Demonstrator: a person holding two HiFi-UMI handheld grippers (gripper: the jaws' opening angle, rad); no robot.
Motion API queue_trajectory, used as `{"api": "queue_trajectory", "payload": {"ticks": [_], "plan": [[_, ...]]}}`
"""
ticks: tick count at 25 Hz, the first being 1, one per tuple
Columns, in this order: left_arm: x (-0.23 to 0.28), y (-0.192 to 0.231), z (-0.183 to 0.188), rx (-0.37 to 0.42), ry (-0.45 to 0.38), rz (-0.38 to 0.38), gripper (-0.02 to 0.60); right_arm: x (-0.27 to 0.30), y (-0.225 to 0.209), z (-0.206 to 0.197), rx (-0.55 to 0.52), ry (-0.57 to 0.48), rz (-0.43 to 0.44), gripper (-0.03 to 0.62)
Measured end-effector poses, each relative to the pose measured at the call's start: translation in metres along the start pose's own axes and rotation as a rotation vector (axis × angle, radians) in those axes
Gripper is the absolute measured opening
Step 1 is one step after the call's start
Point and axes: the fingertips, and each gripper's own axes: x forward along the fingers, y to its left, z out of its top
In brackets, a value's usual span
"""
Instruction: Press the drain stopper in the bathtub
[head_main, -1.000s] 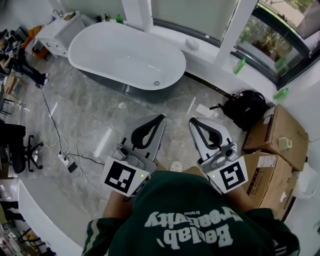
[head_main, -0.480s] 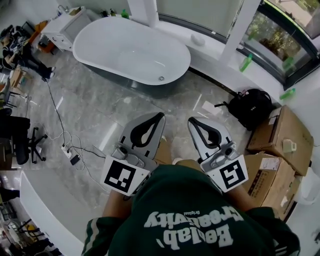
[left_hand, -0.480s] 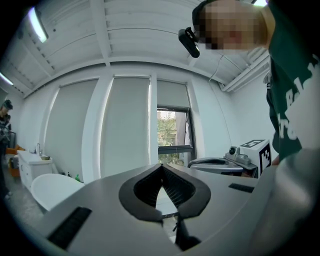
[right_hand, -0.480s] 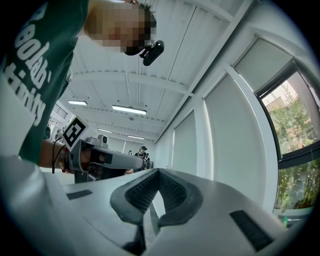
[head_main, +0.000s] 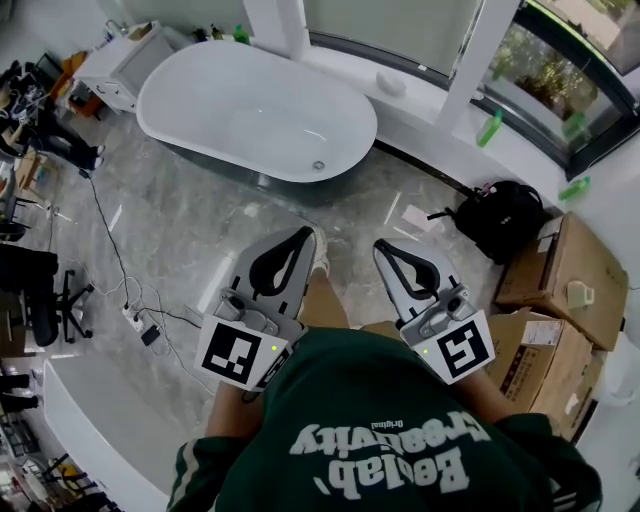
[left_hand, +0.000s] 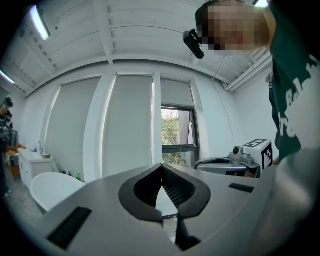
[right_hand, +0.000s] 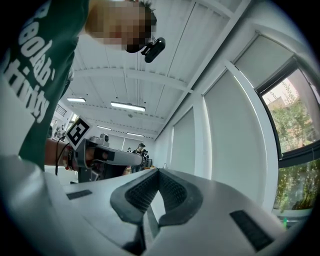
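1. The drain stopper (head_main: 318, 166) is a small round spot at the bottom of the white bathtub (head_main: 230, 100). It sits near the end of the tub that is closest to me. Nothing is touching it.
2. I think the job has not started yet. I am standing on the grey floor (head_main: 250, 225), well apart from the tub. I have yet to walk over, reach down inside and push the stopper.
3. My left tongs (head_main: 305, 238) are closed, with the tips together and nothing between them. My right tongs (head_main: 383, 248) are closed and empty too. I hold them side by side in front of me, pointing level toward the tub.
4. The floor between me and the tub looks open, so I can go straight ahead.
5. The tub has a round rim all the way around, so I must reach over it and down.
6. On my right are a black backpack (head_main: 490, 215) and some cardboard boxes (head_main: 555, 265), so that side is tight.
7. On my left, a cable (head_main: 105, 235) runs along the floor to a power strip (head_main: 135, 320). I should not step there.
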Motion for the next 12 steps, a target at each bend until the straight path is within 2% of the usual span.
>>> {"api": "queue_trajectory", "payload": {"ticks": [6, 12], "plan": [[0.048, 0.042, -0.009, -0.002, 0.001, -0.006, 0.010, 0.041, -0.046, -0.021, -0.009, 0.032, -0.016, 0.014], [0.112, 0.144, -0.022, -0.019, 0.010, -0.002, 0.010, 0.140, -0.095, -0.048, -0.012, 0.063, 0.001, 0.014]]}}
